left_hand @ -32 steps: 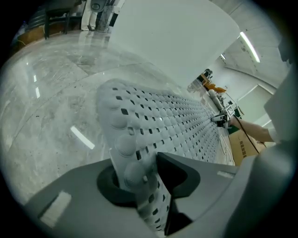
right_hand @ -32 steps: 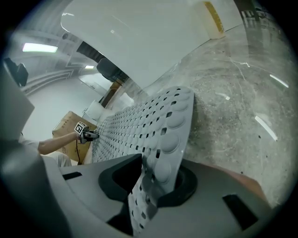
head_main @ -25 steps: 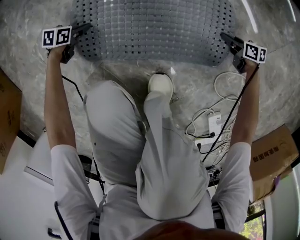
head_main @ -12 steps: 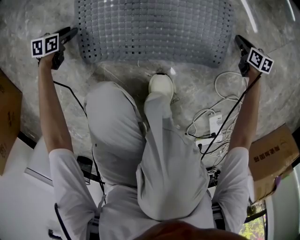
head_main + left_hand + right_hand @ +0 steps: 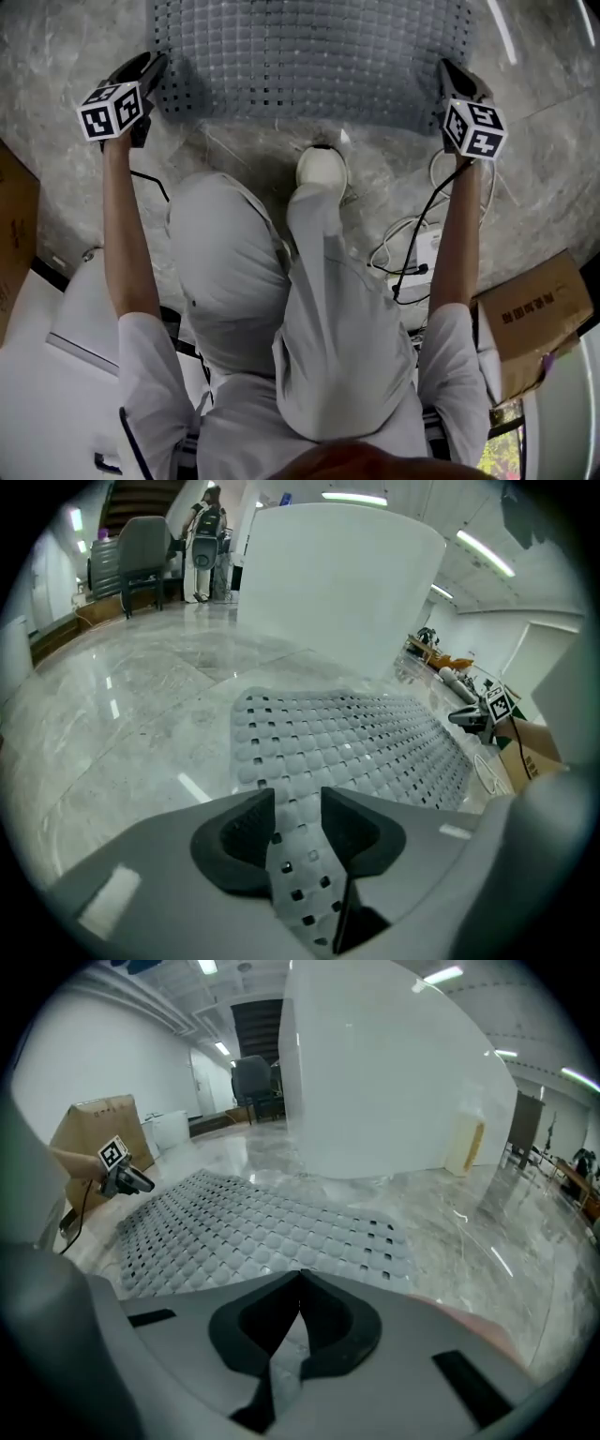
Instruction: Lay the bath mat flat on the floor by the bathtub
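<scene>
Left gripper [image 5: 297, 803]: jaws narrowly apart, bath mat [image 5: 356, 747] corner showing between them. Right gripper [image 5: 300, 1277]: jaws closed together, mat directly ahead.

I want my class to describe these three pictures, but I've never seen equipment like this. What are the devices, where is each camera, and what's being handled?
No robot here: a person holds a two-jaw gripper in each hand. One picture comes from a head camera looking down; the other two from cameras riding on the grippers. A grey perforated bath mat lies flat on the floor beside the bathtub. The left gripper has its jaws apart above one corner; the right gripper has its jaws closed at the opposite end. Neither clearly grips it.
</scene>
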`<move>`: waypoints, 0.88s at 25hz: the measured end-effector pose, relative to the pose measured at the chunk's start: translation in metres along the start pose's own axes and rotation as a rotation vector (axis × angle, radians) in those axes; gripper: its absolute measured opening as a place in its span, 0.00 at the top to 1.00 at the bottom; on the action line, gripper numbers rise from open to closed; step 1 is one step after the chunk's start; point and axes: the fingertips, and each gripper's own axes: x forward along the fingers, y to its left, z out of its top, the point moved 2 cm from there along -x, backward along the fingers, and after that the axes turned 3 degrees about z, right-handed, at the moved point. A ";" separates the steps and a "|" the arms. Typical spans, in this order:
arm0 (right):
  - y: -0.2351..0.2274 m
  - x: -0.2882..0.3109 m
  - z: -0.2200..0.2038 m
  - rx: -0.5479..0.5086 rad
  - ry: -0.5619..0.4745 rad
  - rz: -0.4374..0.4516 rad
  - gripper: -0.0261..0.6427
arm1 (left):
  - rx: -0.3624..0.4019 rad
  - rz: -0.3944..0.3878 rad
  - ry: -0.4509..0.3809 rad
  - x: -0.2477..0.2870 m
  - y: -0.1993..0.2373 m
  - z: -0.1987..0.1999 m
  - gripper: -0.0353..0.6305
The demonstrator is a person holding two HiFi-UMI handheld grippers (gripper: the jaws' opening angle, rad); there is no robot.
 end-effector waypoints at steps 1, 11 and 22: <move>0.009 0.001 0.004 -0.014 -0.008 -0.006 0.95 | -0.014 -0.007 -0.016 0.000 -0.008 0.001 0.73; 0.096 -0.025 0.025 0.059 0.056 0.005 0.96 | -0.087 0.118 -0.122 -0.047 -0.079 0.017 0.95; 0.195 -0.248 0.162 0.137 0.058 -0.020 0.96 | 0.006 0.068 -0.075 -0.289 -0.196 0.121 0.95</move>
